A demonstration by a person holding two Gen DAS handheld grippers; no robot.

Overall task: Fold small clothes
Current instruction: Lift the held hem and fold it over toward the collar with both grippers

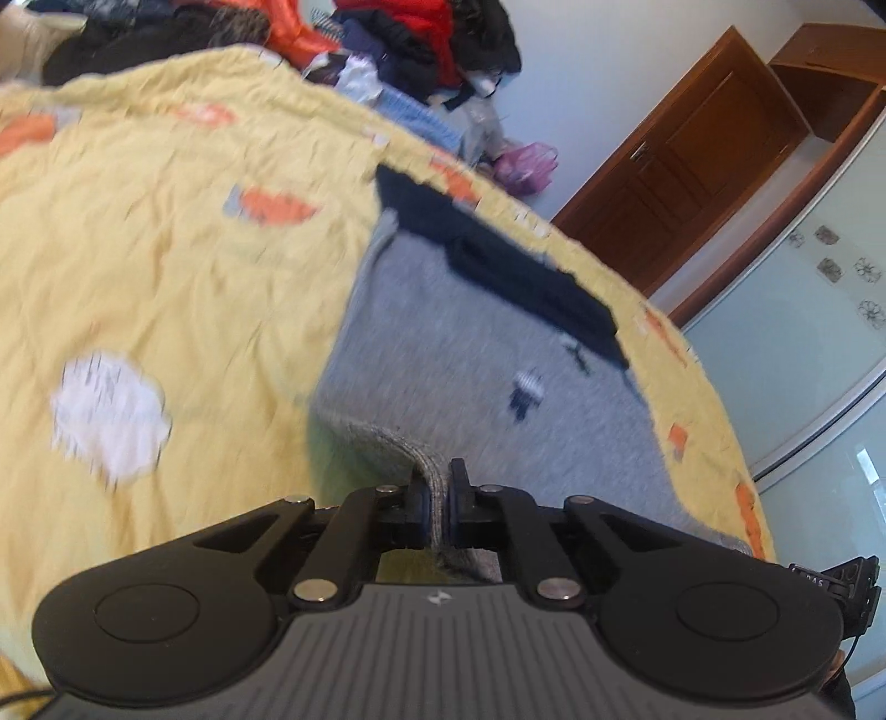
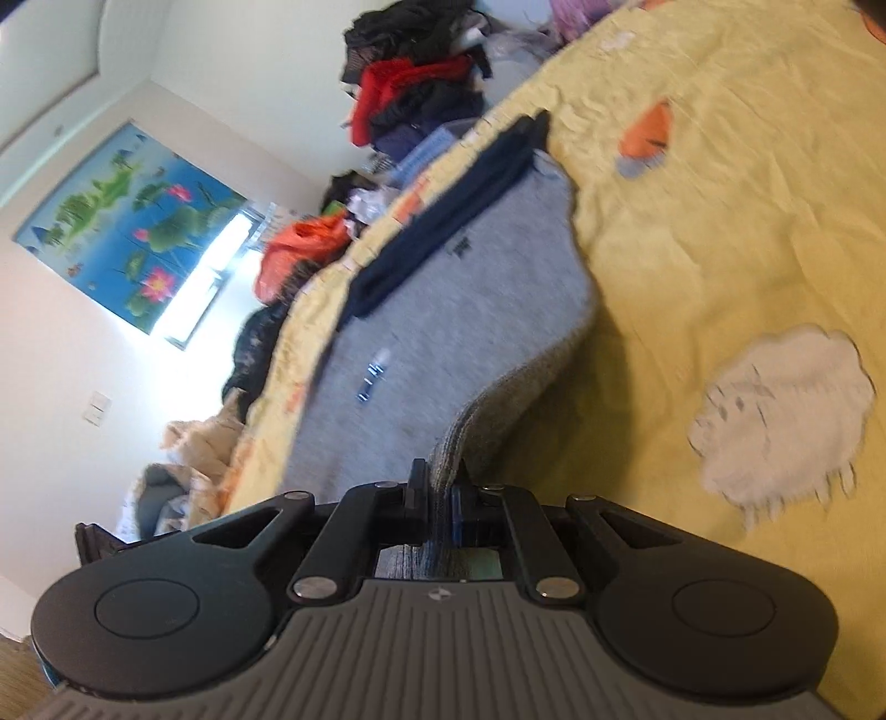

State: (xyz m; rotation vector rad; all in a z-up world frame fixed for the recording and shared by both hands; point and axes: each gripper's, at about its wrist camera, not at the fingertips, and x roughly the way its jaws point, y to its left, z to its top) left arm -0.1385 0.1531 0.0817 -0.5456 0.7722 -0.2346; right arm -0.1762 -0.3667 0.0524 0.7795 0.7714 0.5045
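Observation:
A small grey garment [image 1: 476, 354] with a dark navy band [image 1: 515, 271] along its far edge lies on a yellow patterned bedsheet [image 1: 166, 266]. My left gripper [image 1: 437, 482] is shut on the garment's near ribbed edge, which is lifted off the sheet. In the right wrist view the same grey garment [image 2: 443, 310] with its navy band [image 2: 443, 216] stretches away from me. My right gripper [image 2: 440, 476] is shut on another part of the near ribbed edge, also raised. Both views are motion-blurred.
A heap of mixed clothes [image 1: 398, 39] lies beyond the bed's far side, also in the right wrist view [image 2: 415, 94]. A wooden door [image 1: 692, 160] and a glass-front wardrobe [image 1: 803, 343] stand to the right. A lotus picture [image 2: 127, 221] hangs on the wall.

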